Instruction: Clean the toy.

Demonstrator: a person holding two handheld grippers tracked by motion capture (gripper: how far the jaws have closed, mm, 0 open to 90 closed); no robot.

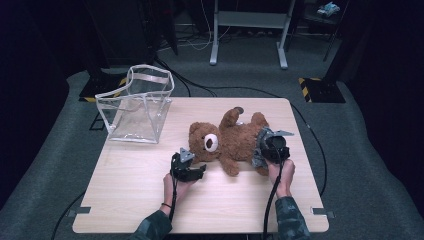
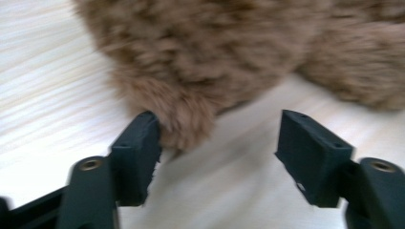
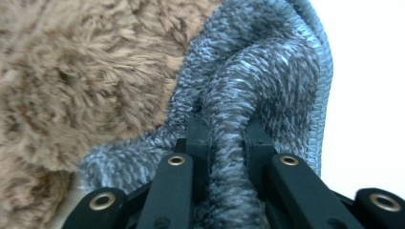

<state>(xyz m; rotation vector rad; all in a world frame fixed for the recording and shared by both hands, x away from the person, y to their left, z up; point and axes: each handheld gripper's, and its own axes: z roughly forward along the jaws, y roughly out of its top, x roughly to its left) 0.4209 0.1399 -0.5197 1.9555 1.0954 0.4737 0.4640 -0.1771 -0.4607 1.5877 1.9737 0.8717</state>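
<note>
**Teddy bear half-dressed on the surface**

Teddy bear (image 1: 227, 141) lies on its back mid-surface (image 1: 125, 190), long axis running left to right, head towards my left claw (image 1: 192, 170), legs towards the right. My right claw (image 1: 270, 150) pinches the grey knit garment (image 3: 267, 81) bunched at the bear's lower body; my left claw stands open, one pad brushing fur. Judging by this, pulling the garment on remains.

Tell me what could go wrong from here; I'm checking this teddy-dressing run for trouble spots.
1. The right gripper pinches only a fold of the grey knitted garment; a pull could slip off or stretch it.
2. The left gripper is open, one jaw just brushing the teddy bear, so the bear may slide on the table when the garment is tugged.
</note>
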